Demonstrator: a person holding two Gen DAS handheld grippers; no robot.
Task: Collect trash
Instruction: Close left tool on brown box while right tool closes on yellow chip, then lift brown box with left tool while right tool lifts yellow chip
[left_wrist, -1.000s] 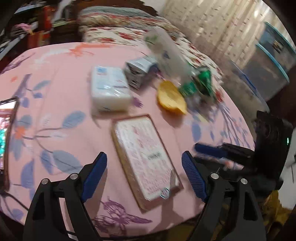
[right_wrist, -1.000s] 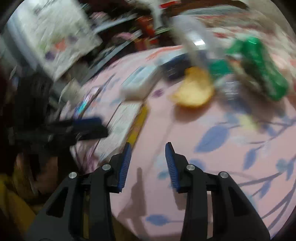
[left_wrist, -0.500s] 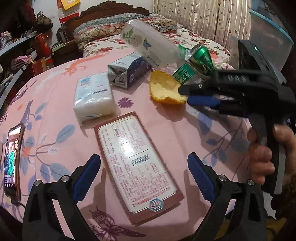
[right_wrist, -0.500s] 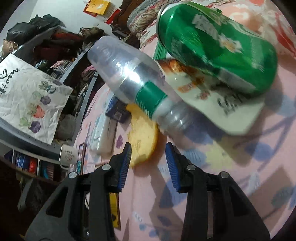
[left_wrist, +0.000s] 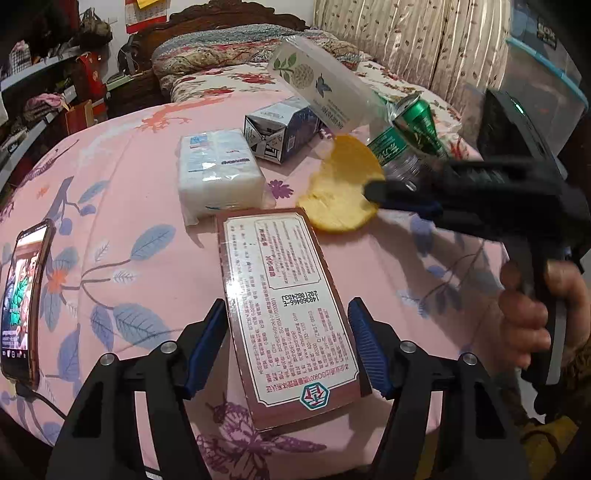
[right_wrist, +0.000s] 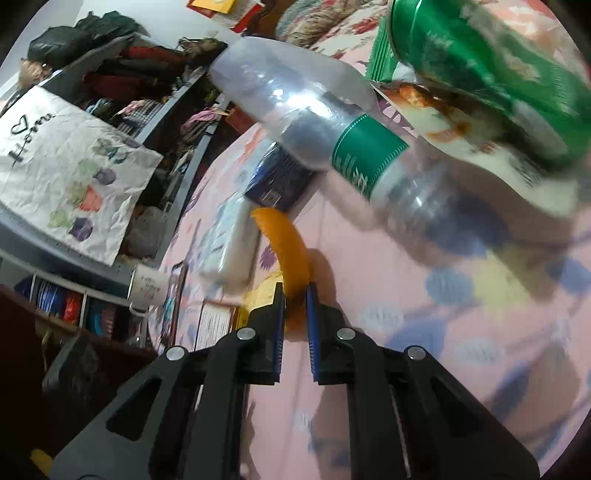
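Pinching the curved orange peel (right_wrist: 284, 254), the right gripper (right_wrist: 295, 314) has its ribbed blue pads pressed onto the peel's near edge on the pink floral bedsheet (left_wrist: 122, 177). The left gripper (left_wrist: 286, 343) is closing around a flat, glossy brown box (left_wrist: 284, 295) with dense printed text, its pads just beside the box's long edges. Beyond lie a clear plastic bottle (right_wrist: 332, 140) with a green band and a shiny green can (right_wrist: 491, 74).
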